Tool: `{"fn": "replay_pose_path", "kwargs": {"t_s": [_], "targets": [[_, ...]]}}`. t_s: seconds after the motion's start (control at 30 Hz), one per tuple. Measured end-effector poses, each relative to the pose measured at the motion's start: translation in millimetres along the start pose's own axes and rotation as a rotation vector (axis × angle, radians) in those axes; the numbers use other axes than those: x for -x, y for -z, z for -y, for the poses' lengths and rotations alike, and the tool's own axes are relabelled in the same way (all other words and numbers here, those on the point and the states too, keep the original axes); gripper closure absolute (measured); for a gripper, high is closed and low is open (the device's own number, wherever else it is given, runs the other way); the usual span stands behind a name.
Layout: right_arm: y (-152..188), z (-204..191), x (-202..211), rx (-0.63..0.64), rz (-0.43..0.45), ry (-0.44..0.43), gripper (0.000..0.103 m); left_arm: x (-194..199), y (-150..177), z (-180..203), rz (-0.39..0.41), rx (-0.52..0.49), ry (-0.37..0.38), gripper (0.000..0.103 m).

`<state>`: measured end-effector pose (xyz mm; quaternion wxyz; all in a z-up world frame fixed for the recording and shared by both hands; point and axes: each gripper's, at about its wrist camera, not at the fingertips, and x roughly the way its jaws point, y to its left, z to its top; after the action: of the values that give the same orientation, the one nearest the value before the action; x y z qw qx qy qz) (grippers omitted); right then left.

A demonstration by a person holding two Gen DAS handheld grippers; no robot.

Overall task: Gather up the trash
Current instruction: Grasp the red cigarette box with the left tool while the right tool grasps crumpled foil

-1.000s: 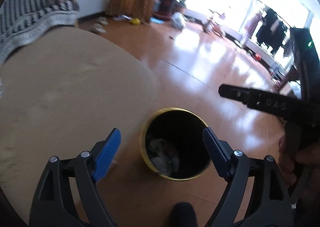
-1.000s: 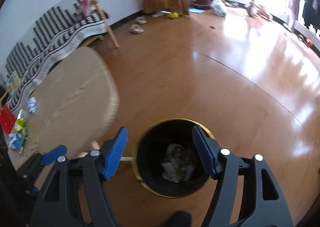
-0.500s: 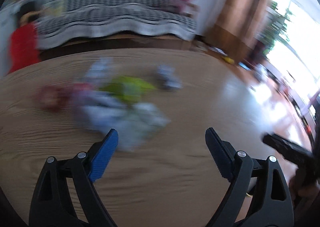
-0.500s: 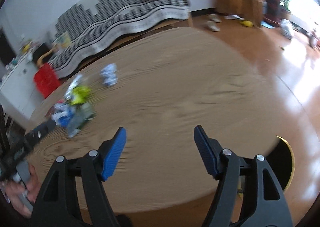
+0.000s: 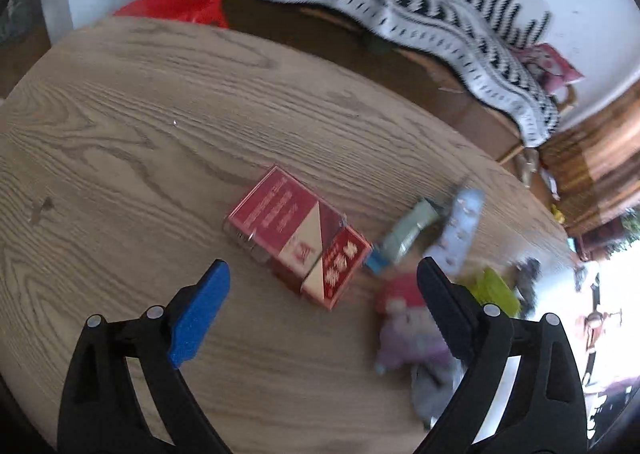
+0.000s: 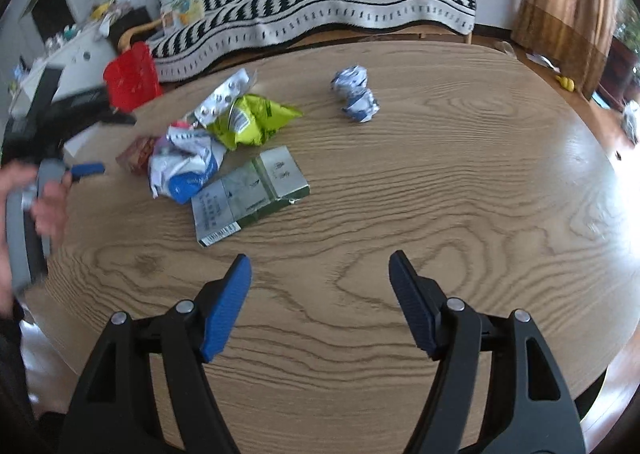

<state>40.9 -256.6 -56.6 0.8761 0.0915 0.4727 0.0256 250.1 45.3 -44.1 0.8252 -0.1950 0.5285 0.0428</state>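
Both tools are spread wide with nothing between their blue pads; the left gripper (image 5: pixel 322 286) hovers over the wooden table (image 5: pixel 120 126) with a red-and-cream cigarette pack (image 5: pixel 298 232) lying flat just beyond its tips, toward 12 o'clock, and a blurred heap of wrappers (image 5: pixel 416 318) at its 2 o'clock. The right gripper (image 6: pixel 320 278) hangs above bare tabletop; at its 11 o'clock lie a flattened grey-green carton (image 6: pixel 248 194), a crumpled white-and-blue bag (image 6: pixel 184 170) and a lime-green packet (image 6: pixel 252 120) (all bunched together, touching), with a small blue-and-white paper ball (image 6: pixel 356 94) apart at 12 o'clock.

Black tool (image 6: pixel 320 274) arms – blue pads (image 6: pixel 226 308), silver screws.
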Motion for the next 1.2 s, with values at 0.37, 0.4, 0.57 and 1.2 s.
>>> {"fn": "replay_pose_path", "kwargs": {"t_s": [0.37, 0.4, 0.57, 1.2], "targets": [[-4.5, 23.8, -8.8, 0.014, -0.018, -0.041, 0.034, -50.7, -17.0, 2.7, -0.044, 0.140, -0.212, 0.009], [-4.2, 27.9, -8.4, 0.007, -0.019, -0.045, 0.034, -50.6, -14.7, 6.7, -0.027, 0.117, -0.229, 0.012], [-1.1, 44.2, -5.4, -0.029, -0.027, -0.066, 0.034, -34.4, -0.5, 11.4, 0.037, 0.022, -0.204, 0.041], [-127.1, 36.5, -95.9, -0.042, -0.038, 0.113, 0.034, 48.7, 99.7, 35.7, 0.122, -0.234, 0.026, 0.044]]}}
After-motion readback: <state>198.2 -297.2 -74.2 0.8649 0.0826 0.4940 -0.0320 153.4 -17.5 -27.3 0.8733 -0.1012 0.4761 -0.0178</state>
